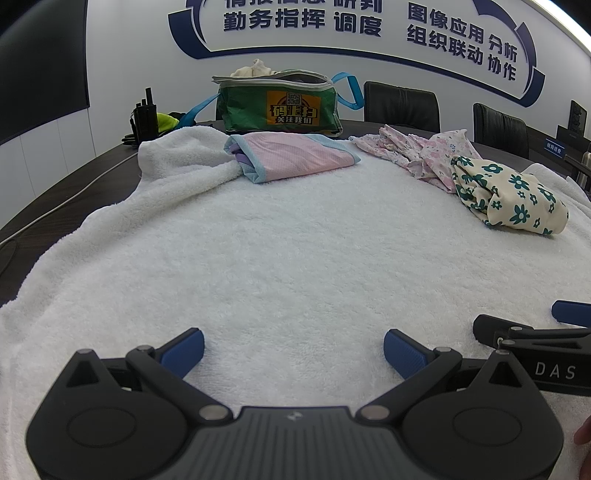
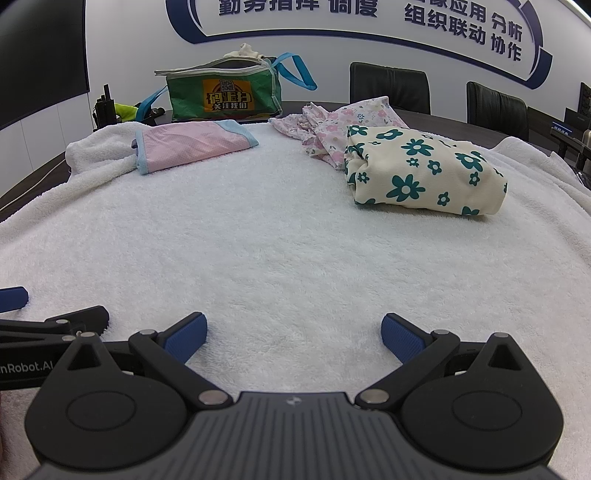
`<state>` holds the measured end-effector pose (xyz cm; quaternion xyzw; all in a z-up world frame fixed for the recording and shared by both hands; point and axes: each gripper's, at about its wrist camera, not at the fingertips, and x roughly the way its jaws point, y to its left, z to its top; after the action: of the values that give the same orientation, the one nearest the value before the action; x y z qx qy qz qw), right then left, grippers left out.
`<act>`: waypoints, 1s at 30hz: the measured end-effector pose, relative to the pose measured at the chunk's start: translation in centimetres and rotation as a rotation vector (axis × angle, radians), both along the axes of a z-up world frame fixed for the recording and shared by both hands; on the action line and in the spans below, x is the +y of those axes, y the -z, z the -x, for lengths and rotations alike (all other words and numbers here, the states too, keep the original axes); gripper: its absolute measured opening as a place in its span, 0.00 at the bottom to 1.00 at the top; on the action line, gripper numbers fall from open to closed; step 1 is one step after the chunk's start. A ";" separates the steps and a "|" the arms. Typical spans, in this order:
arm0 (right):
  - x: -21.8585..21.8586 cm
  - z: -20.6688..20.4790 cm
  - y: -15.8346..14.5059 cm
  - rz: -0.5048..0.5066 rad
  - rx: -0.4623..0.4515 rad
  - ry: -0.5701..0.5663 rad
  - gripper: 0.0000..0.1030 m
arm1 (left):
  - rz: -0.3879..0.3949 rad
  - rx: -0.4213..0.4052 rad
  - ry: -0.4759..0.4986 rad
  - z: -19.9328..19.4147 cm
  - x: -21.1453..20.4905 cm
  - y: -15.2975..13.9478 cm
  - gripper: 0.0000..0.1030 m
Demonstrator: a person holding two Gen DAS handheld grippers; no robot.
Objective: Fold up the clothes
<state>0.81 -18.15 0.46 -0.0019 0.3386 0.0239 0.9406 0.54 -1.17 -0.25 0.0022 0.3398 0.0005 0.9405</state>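
Both grippers sit low over the near edge of a white towel (image 1: 295,240) that covers most of a dark table (image 1: 66,184). The left gripper (image 1: 293,350) has its 2 blue-padded fingers spread wide with nothing between them but bare towel. The right gripper (image 2: 293,334) is the same — fingers far apart, holding nothing. The 2 tools are side by side, close together: a corner of each shows at the edge of the other's view.

The clothes lie well ahead of them, toward the far side of the towel. On the far left is a pink garment (image 1: 295,157) with pale blue trim, folded flat, one end resting against a bunched-up ridge of the towel. On the far right is a cream garment with green flowers (image 2: 424,170), gathered into a loose bundle, and just behind it, touching it, a crumpled pink floral garment (image 2: 332,129).

Past the towel stands a green bag (image 1: 277,107) with blue straps and its zip open, pale cloth poking out of the top. Two black chairs (image 1: 402,107) stand behind the table — and a white wall with large blue Chinese lettering (image 1: 303,18) beyond.
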 end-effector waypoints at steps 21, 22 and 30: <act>0.0 0.0 0.0 0.000 0.000 0.000 0.99 | -0.001 0.000 0.000 -0.1 -0.3 0.0 1.00; 0.0 0.0 0.0 0.000 0.000 0.000 0.99 | -0.001 0.000 0.000 -0.1 -0.3 0.1 1.00; 0.0 0.0 0.0 0.000 0.000 0.000 0.99 | -0.001 0.000 0.000 -0.2 -0.4 0.1 1.00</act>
<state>0.80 -18.14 0.47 -0.0018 0.3385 0.0238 0.9406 0.70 -1.60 -0.33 0.0026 0.3396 0.0006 0.9406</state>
